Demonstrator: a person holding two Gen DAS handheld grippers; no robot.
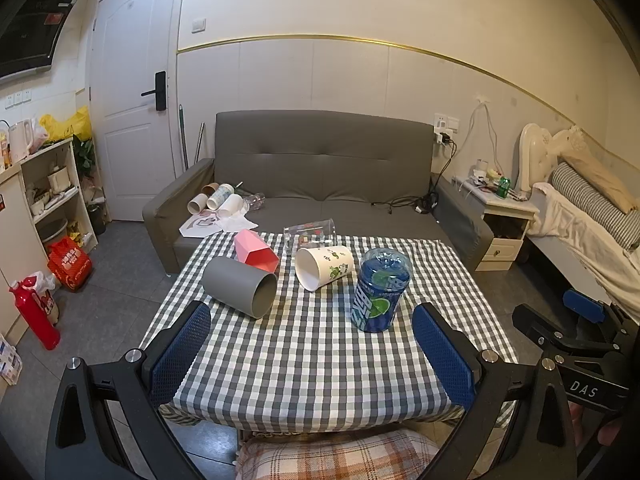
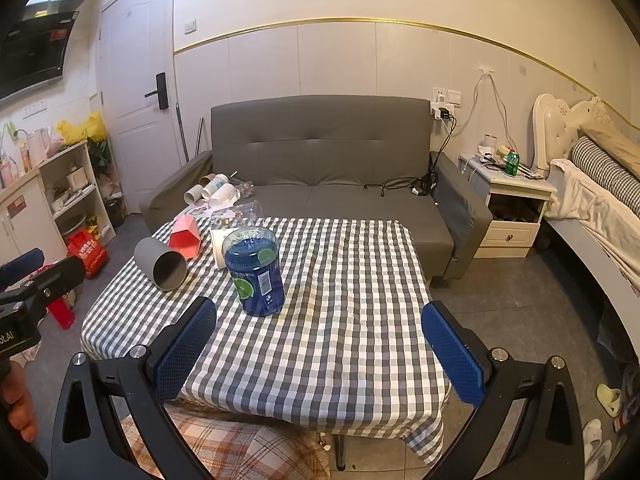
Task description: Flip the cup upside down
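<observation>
Above the table [image 1: 320, 360], left gripper [image 1: 316, 328] wide apart, right gripper [image 2: 320, 328] likewise, both empty

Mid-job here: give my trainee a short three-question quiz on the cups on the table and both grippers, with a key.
1. True or false: the grey cup stands upright on the checked tablecloth.
2. Which cup stands on end, not on its side? A) pink cup B) blue cup C) white printed cup
3. Fill in: the left gripper and the right gripper are both ____ and hold nothing.

Key:
1. False; it lies on its side, mouth toward the camera.
2. B; the clear cup behind also lies on its side.
3. Open.
</observation>
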